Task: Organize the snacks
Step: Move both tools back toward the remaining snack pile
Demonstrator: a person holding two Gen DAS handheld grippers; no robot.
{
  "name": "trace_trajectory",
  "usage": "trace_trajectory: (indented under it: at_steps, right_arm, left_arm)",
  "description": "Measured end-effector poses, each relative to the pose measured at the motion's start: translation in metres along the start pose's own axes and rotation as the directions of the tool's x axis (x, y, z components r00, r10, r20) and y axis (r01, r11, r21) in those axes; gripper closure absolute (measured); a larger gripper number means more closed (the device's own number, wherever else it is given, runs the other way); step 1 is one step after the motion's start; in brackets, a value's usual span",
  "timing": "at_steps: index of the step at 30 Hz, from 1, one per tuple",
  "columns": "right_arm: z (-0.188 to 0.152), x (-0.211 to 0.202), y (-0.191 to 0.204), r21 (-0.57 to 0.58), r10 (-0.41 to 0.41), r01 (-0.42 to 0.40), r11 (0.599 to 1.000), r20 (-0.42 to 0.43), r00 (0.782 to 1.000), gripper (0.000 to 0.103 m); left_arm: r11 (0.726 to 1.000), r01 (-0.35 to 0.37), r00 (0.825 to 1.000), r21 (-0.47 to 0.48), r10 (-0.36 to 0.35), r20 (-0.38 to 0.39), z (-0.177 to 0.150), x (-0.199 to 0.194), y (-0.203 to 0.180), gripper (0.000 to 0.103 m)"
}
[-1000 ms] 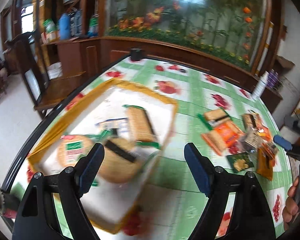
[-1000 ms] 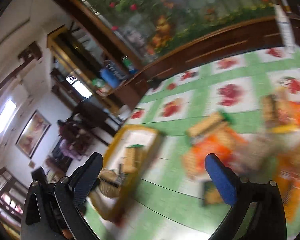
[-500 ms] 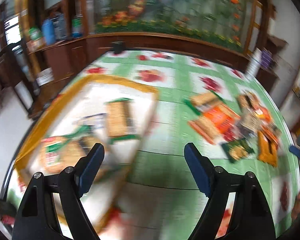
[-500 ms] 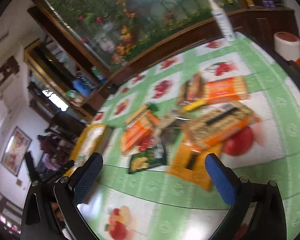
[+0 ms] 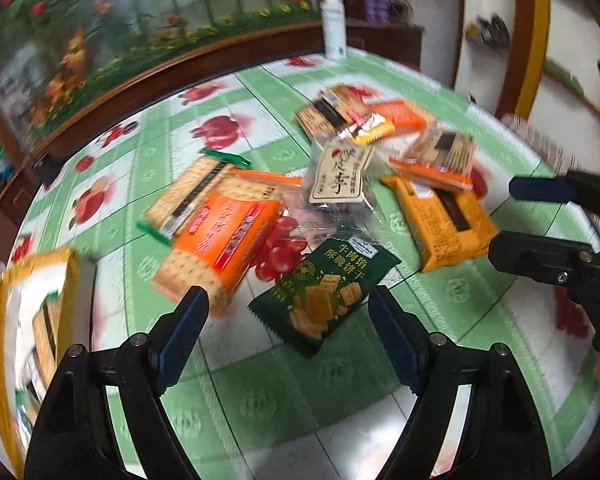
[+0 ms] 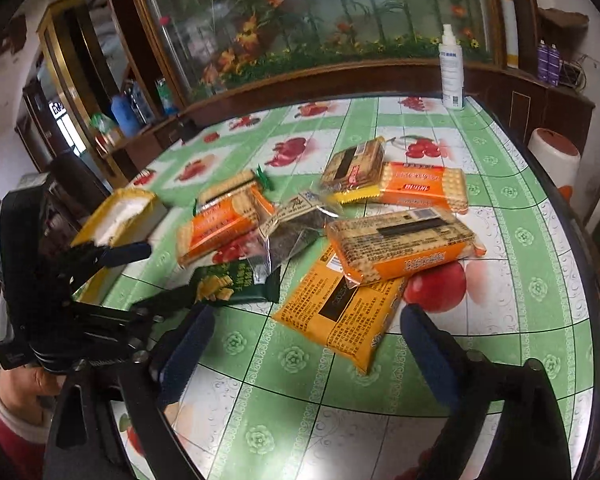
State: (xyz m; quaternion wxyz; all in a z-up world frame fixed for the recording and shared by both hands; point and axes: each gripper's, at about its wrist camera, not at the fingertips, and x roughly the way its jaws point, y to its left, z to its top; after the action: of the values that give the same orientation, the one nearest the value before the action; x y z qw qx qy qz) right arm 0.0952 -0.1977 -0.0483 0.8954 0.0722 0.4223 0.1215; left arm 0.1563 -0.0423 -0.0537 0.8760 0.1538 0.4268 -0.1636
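Left gripper (image 5: pixel 288 320) swung from yellow tray (image 5: pixel 32 304) to dark green packet (image 5: pixel 324 292), jaws apart, empty. Right gripper (image 6: pixel 306 344) jaws closing, nothing between, over yellow packet (image 6: pixel 340 312). Next picks starting.

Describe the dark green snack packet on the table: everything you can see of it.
The dark green snack packet is a small, glossy, flat pouch with crimped, serrated end seals. It carries pale yellow Chinese lettering, a small white logo patch and a picture of square golden crackers. It lies flat, printed face up, on the green-and-white fruit-patterned tablecloth, at the near edge of the snack pile. One corner meets the clear wrapper of the dark-filled bag behind it. It sits ahead of the open left gripper, untouched.
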Motion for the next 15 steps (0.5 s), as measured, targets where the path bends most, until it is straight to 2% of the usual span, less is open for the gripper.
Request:
trace_trajectory:
  at_steps: [4,10,15]
  right_arm:
    - [0.001,0.015,-0.002,0.008,-0.054,0.054,0.998,-0.042,0.998,0.017]
    - [0.003,0.037,-0.007,0.040,-0.126,0.130,0.991,-0.097,0.987,0.018]
    - [0.011,0.057,0.001,0.026,-0.174,0.178,0.984,-0.129,0.976,0.017]
  left_arm:
    - [0.997,0.051,0.998,0.053,-0.050,-0.034,0.004,0.012,-0.004,0.021]
    - [0.991,0.073,0.996,0.110,-0.067,-0.059,0.010,0.029,-0.014,0.021]
    - [0.985,0.125,0.990,0.118,-0.116,-0.078,0.020,0.039,-0.016,0.020]
